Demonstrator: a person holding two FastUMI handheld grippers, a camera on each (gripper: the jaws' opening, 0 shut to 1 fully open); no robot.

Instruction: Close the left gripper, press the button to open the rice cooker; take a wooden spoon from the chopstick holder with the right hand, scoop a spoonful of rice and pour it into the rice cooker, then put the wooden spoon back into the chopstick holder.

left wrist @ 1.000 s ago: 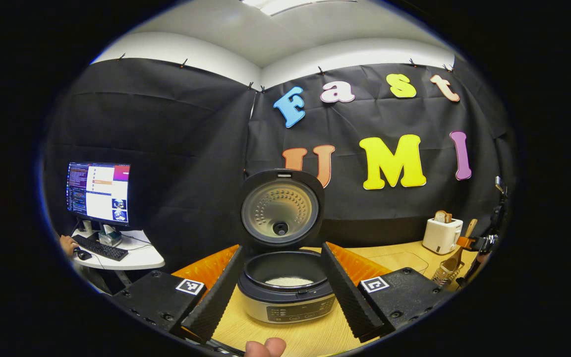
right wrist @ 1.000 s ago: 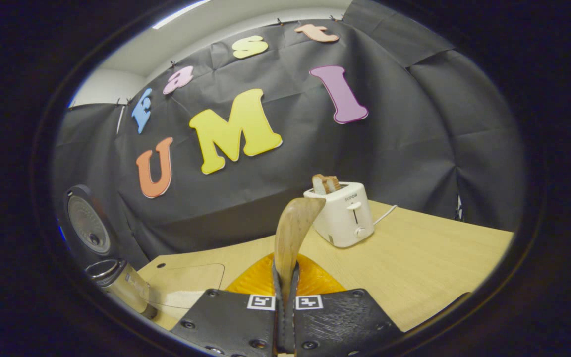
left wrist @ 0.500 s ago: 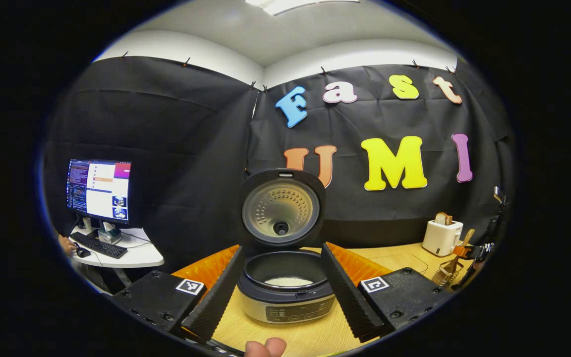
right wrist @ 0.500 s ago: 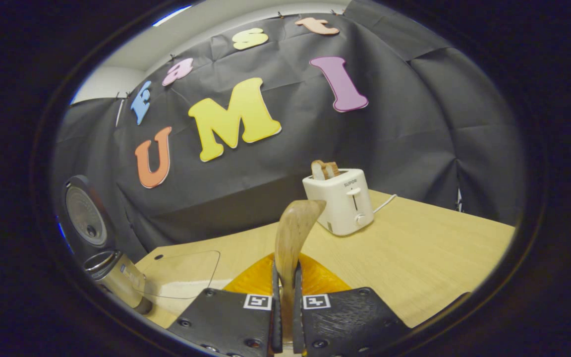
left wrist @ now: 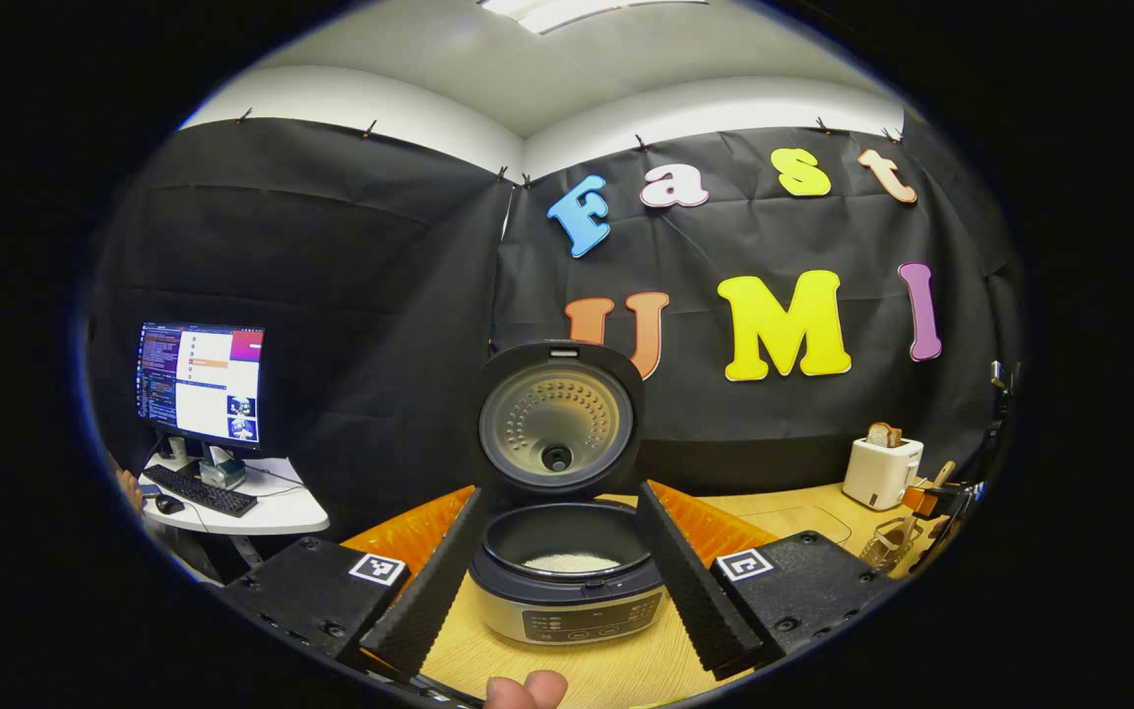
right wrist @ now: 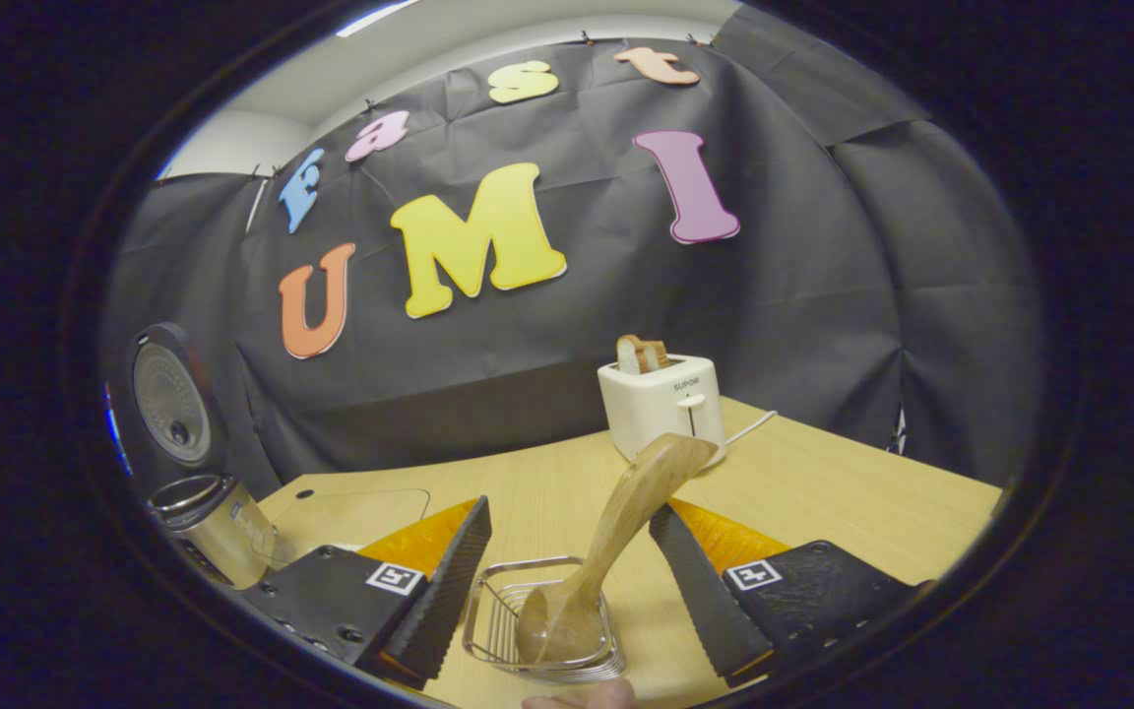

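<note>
With the right gripper (right wrist: 567, 581) spread apart, the spoon (right wrist: 616, 532) stands bowl-down in the holder (right wrist: 539, 620) between its fingers, handle leaning toward the right finger; risk: pulling back could clip that handle and tip the holder; left gripper (left wrist: 567, 571) also spread, cooker (left wrist: 567, 581) just ahead; left gripper view alone shows rice (left wrist: 571, 562) in the pot; right gripper view shows the spoon seated.

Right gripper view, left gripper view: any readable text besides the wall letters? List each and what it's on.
"SUPOR": brand word on the front of the toaster, in the right gripper view.
Rice cooker front panel: small marks, too small to read.
Monitor on the side desk: text too small to read.
Square black-and-white markers: patterns, no letters.
</note>
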